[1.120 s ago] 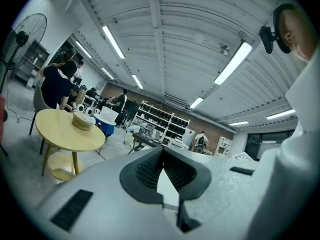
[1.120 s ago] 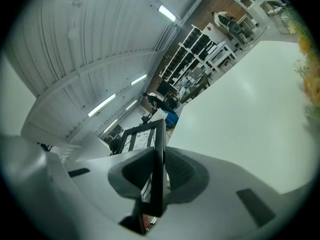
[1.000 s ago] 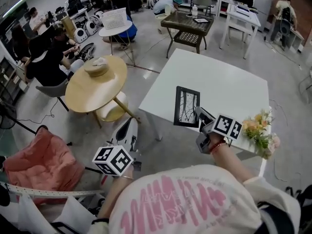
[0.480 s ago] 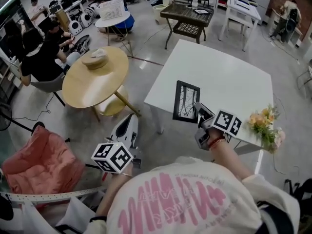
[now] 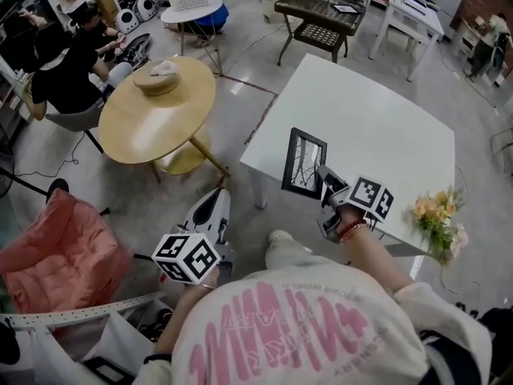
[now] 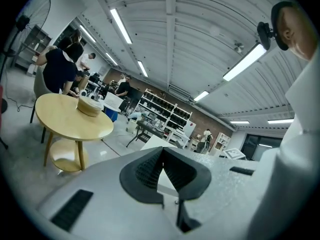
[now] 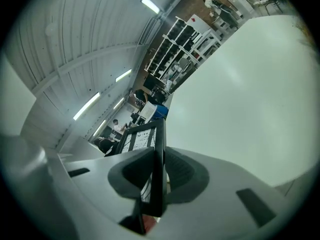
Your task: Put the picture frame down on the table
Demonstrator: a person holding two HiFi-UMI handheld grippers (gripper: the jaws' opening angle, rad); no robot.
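In the head view my right gripper (image 5: 327, 183) clamps the right edge of the black rectangular picture frame (image 5: 304, 162), upright over the white square tabletop's (image 5: 377, 127) near left corner, while my left gripper (image 5: 218, 199) hangs off the table. The left gripper view shows its jaws together and empty. The right gripper view shows the frame edge-on between my pressing pads.

Grey polished floor (image 5: 240, 111), reflective. A round yellow wooden table (image 5: 128, 127) stands left of the white square tabletop (image 5: 385, 119), with a dark lattice-topped table (image 5: 317, 10) beyond. Pink padded chair (image 5: 56, 255) at lower left. White ribbed ceiling (image 6: 170, 34) carries fluorescent strip lights (image 6: 244, 61). Storage shelving (image 6: 163, 111) lines a brick back wall (image 6: 201, 116).
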